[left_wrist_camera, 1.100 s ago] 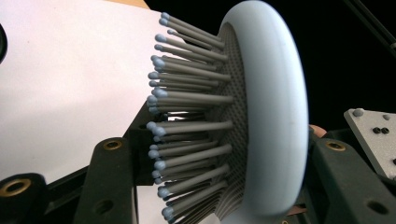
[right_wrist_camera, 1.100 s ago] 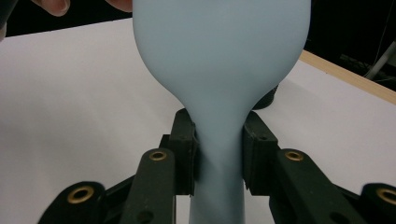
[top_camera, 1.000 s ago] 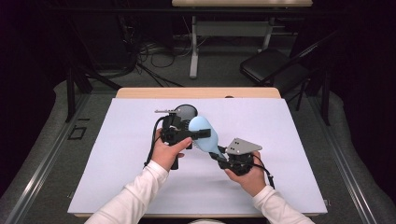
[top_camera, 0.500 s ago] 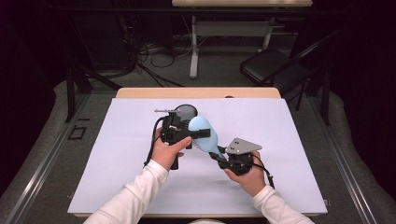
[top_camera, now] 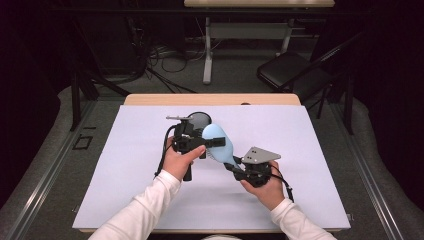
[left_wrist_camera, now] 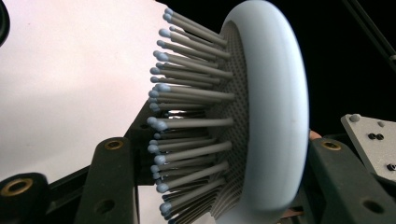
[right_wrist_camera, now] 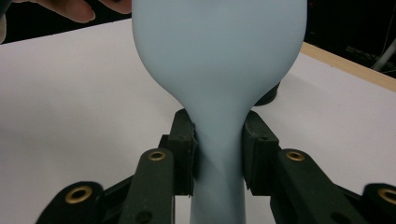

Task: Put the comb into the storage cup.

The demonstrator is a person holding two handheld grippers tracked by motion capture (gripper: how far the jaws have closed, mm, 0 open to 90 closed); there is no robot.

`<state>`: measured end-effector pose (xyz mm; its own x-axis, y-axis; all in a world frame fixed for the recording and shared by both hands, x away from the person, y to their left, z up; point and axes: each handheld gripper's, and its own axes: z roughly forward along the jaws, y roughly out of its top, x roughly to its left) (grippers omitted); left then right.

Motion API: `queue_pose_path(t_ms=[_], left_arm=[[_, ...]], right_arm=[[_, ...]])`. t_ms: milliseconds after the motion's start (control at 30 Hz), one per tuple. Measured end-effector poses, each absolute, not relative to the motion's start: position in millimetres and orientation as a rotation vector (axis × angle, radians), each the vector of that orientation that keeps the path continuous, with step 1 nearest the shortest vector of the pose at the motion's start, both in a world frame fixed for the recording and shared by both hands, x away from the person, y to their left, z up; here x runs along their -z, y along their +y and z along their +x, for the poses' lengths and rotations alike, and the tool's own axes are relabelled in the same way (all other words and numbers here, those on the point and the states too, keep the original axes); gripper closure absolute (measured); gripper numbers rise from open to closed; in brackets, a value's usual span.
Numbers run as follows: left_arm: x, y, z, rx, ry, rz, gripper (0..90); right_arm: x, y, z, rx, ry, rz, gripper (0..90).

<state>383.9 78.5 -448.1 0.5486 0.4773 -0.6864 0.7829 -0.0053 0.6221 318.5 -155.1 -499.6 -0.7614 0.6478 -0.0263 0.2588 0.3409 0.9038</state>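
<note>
A light-blue hairbrush [top_camera: 217, 138] hangs above the white table top, held between both grippers. My left gripper [top_camera: 214, 143] is shut across its oval head [left_wrist_camera: 275, 116], one jaw on the grey bristles [left_wrist_camera: 187, 116] and the other on the smooth back. My right gripper [top_camera: 234, 167] is shut on the narrow neck of the handle [right_wrist_camera: 218, 140], with the smooth back of the head [right_wrist_camera: 219, 56] rising in front of it. In the left gripper view, the bristles point left toward the table.
A white sheet [top_camera: 125, 175] covers the table; a strip of wood [top_camera: 210, 99] shows at its far edge. A dark round object [top_camera: 199, 118] lies on the sheet just behind my left gripper. A black chair [top_camera: 290, 70] and cables stand on the floor beyond.
</note>
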Motion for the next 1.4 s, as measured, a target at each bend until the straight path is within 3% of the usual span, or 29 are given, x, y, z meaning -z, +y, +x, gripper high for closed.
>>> queue_pose_path(t_ms=[800,1400], left_arm=[[450.1,79.8,390.1,0.336,1.109,1.656,48.3],[449.7,92.1,398.2,0.301,1.141,1.63,48.4]], right_arm=[[500.3,-157.5,321.5,-1.401,2.23,0.834,64.2],[497.7,-160.3,324.6,-1.44,2.196,0.815,43.0]])
